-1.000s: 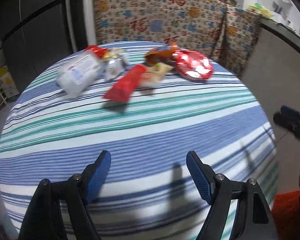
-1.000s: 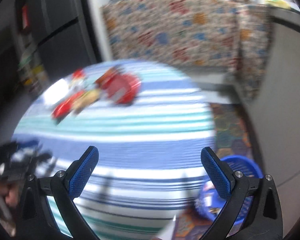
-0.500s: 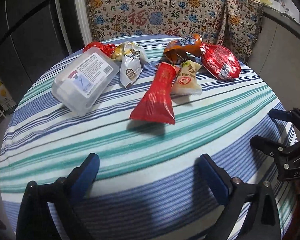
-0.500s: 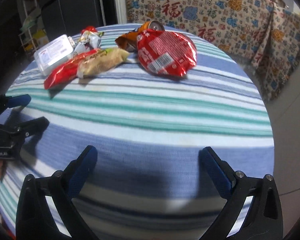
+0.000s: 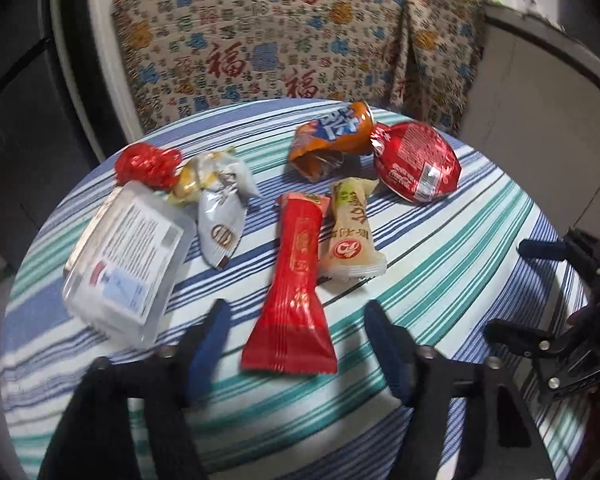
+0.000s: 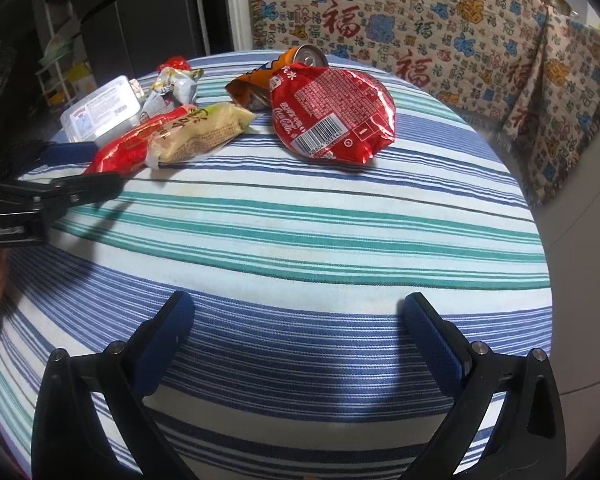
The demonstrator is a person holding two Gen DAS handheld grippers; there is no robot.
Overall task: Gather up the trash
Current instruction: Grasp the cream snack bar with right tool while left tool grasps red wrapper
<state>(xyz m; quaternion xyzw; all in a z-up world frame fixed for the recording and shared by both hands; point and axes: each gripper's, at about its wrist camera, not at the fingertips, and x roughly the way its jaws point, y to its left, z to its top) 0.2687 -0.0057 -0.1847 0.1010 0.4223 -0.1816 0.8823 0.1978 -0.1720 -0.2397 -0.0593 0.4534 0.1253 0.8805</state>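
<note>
Trash lies on a round striped table [image 5: 460, 248]. A long red wrapper [image 5: 294, 292] lies just ahead of my open left gripper [image 5: 298, 332], its near end between the fingertips. Beside it lie a yellow snack pack [image 5: 350, 236], a grey wrapper [image 5: 220, 216], a clear plastic box [image 5: 126, 260], a crumpled red wrapper [image 5: 146, 164], a crushed orange can [image 5: 334, 136] and a red Coca-Cola label [image 5: 416, 162]. My right gripper [image 6: 298, 320] is open and empty over the near table edge; the red label [image 6: 332, 114] and yellow pack [image 6: 198, 134] lie far ahead.
A patterned cloth [image 5: 268, 44] covers furniture behind the table. Dark cabinets [image 6: 148, 20] stand at the left. A grey counter side [image 5: 540, 92] is at the right. The right gripper shows at the right of the left wrist view [image 5: 540, 292].
My left gripper has moved forward across the table until its fingers flank the red wrapper's near end. My right gripper has moved forward over the table edge.
</note>
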